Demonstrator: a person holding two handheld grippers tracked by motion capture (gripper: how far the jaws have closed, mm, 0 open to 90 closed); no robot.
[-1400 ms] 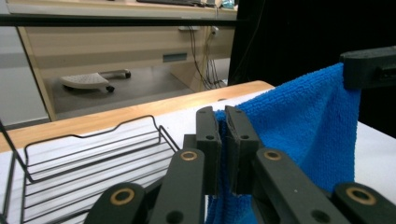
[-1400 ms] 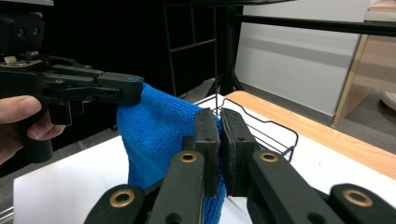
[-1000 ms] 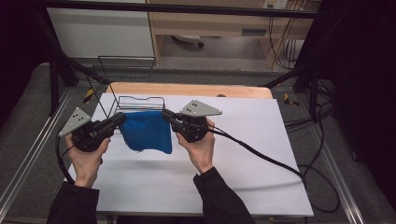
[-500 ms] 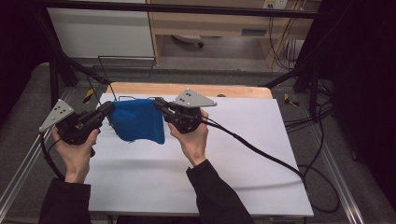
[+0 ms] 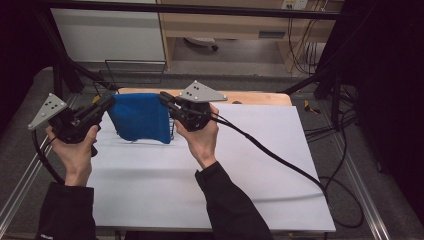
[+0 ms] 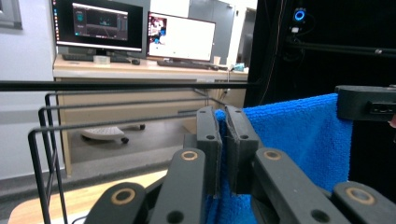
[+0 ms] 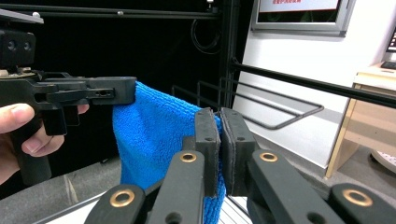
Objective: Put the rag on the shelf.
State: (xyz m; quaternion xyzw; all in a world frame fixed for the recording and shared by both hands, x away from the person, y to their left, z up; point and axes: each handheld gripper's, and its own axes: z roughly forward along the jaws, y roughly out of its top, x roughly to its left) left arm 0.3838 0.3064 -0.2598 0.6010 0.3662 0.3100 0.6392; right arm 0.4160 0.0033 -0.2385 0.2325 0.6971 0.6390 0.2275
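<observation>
- Jaws of the left gripper [image 6: 222, 140] stand pressed together on a top corner of the blue cloth [image 5: 140, 116], a thin fold of the terry fabric pinched between the two black pads
- Jaws of the right gripper [image 7: 219, 140] are likewise clamped on the opposite top corner of the same cloth, the blue pile showing in the narrow slit between them
- Seen from the high view, the left gripper [image 5: 106, 102] and the right gripper [image 5: 163, 96] point toward each other, with the cloth stretched between their tips and hanging down as a flat sheet
- The cloth is held in the air, clear of the white table [image 5: 260, 165]; its lower edge hangs loose, lower at its right corner than at its left
- Each gripper sits in one hand: the left hand [image 5: 75, 150] at the left edge of the table, the right hand [image 5: 202, 137] nearer the middle, both sleeves dark
- A black cable [image 5: 280, 160] trails from the right gripper across the table to the right
- Behind the cloth stands a black wire rack [image 5: 135, 67], its thin bars also showing in the left gripper view [image 6: 46, 135] just beyond the jaws
- A wooden board [image 5: 255, 97] lies along the far edge of the table, partly hidden by the cloth and grippers
- Farther off in the left gripper view, a desk carries two lit monitors [image 6: 135, 30]
</observation>
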